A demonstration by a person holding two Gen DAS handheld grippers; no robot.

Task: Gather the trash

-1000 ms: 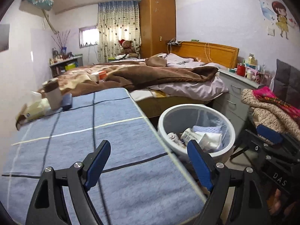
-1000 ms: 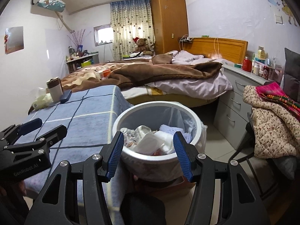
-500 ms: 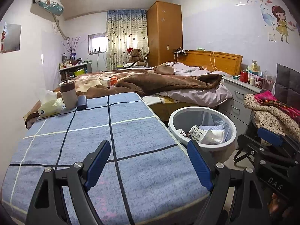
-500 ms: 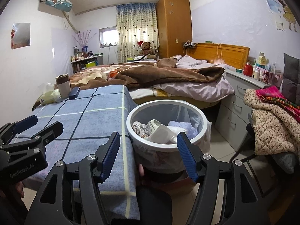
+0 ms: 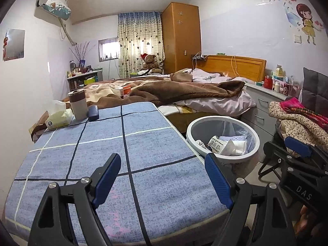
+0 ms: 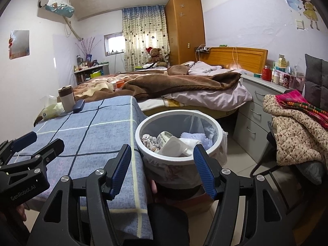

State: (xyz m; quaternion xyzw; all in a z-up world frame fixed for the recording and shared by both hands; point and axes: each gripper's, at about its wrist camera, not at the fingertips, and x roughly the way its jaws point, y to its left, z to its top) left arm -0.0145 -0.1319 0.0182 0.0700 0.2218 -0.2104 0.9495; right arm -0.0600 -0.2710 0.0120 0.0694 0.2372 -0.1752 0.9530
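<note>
White bin (image 6: 213,135) on the floor beside the table (image 5: 143,147), holding crumpled paper and wrappers (image 6: 164,141); right gripper (image 6: 164,170) before its near rim, jaws apart, nothing between them; left gripper (image 5: 164,180) over the blue checked cloth, jaws wide, empty; cup (image 5: 78,104), tissue pack (image 5: 58,119) at the table's far end; bed (image 5: 184,90) beyond.

Bare tablecloth (image 5: 155,143); bin (image 6: 217,129) alongside
</note>
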